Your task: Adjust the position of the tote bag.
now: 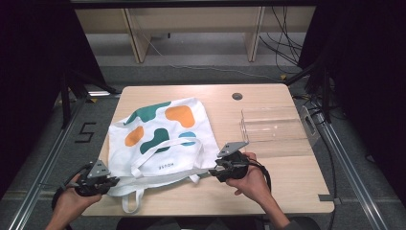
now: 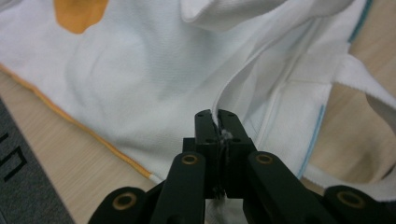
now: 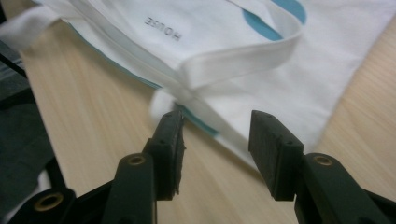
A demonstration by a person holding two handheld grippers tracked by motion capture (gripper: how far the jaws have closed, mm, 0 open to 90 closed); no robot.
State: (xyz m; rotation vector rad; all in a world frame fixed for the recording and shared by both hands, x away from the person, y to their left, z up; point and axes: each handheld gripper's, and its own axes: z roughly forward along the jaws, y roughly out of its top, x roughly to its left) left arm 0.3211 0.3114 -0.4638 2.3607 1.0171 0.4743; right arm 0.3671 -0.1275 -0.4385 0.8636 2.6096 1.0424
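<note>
While L gripper [image 2: 217, 122] pinches tote bag [image 1: 163, 139] hem, R gripper [image 3: 217, 140] gapes at edge.

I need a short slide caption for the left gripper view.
Left gripper shut on the white hem of the tote bag lying on the table.

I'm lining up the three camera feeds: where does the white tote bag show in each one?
High view: tote bag lies left of table centre.
Left gripper view: it covers the upper frame, its edge pinched between the jaws.
Right gripper view: it spans the top, beyond the open jaws.
Shared landmark: the white handle strap.
</note>
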